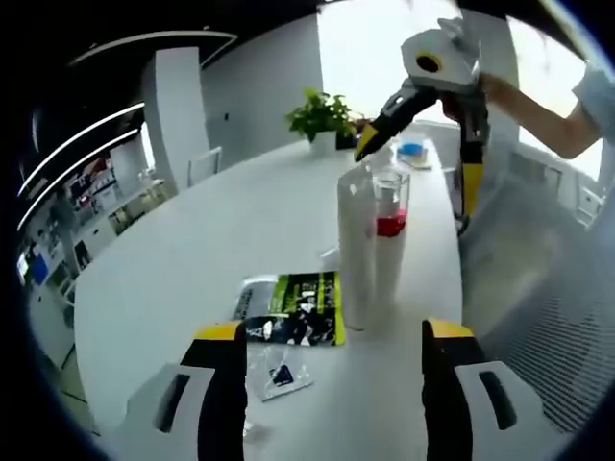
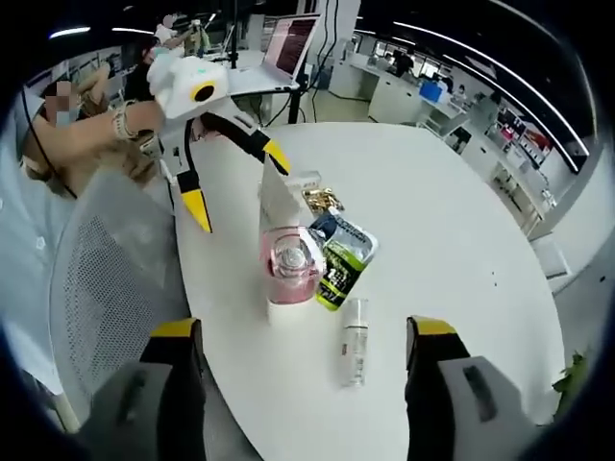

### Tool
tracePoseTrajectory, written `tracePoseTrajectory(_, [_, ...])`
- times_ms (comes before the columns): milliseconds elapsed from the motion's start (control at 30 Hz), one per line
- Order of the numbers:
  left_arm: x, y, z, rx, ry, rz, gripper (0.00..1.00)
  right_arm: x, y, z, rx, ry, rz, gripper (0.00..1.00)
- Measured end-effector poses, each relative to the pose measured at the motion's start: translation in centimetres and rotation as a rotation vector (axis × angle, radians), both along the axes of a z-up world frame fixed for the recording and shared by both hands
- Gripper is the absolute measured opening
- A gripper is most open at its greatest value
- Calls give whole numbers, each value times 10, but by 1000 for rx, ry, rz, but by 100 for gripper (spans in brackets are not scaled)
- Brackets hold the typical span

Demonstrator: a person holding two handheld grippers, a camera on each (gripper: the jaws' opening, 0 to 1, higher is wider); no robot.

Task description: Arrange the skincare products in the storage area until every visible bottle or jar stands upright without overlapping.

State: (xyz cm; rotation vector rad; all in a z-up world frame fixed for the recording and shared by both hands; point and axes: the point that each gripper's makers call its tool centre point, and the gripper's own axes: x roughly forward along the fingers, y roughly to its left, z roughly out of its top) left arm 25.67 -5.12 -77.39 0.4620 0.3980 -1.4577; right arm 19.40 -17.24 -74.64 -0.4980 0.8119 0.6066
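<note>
Bright window glare, soft focus (fisheye-warped edges)

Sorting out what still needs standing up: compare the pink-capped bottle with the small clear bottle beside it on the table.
The pink-capped bottle stands upright; the small clear bottle lies on its side. The pink-capped bottle looks wider and taller than the slim clear one. The pink-capped bottle touches the tall white tube; the clear bottle lies apart, nearer the right claw. Both rest on the white table.
</note>
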Motion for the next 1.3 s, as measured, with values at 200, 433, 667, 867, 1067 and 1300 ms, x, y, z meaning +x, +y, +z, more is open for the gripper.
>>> tracePoseTrajectory(200, [-7, 8, 4, 30, -24, 13, 83, -9, -3, -2, 21, -36, -56, 91])
tracePoseTrajectory(433, [-6, 21, 7, 62, -37, 69, 90, -21, -7, -5, 30, -71, -105, 94])
tracePoseTrajectory(667, [-9, 32, 11, 49, -25, 106, 95, -32, -13, -5, 52, -105, -167, 99])
tracePoseTrajectory(867, [-15, 39, 9, 55, -11, 116, 97, -38, -16, -7, 59, -107, -197, 99])
tracePoseTrajectory(1067, [-20, 46, 3, 61, 27, 141, 97, -40, -14, -10, 77, -115, -210, 100])
tracePoseTrajectory(1300, [-23, 52, -4, 76, 46, 158, 97, -41, -14, -17, 83, -98, -223, 100])
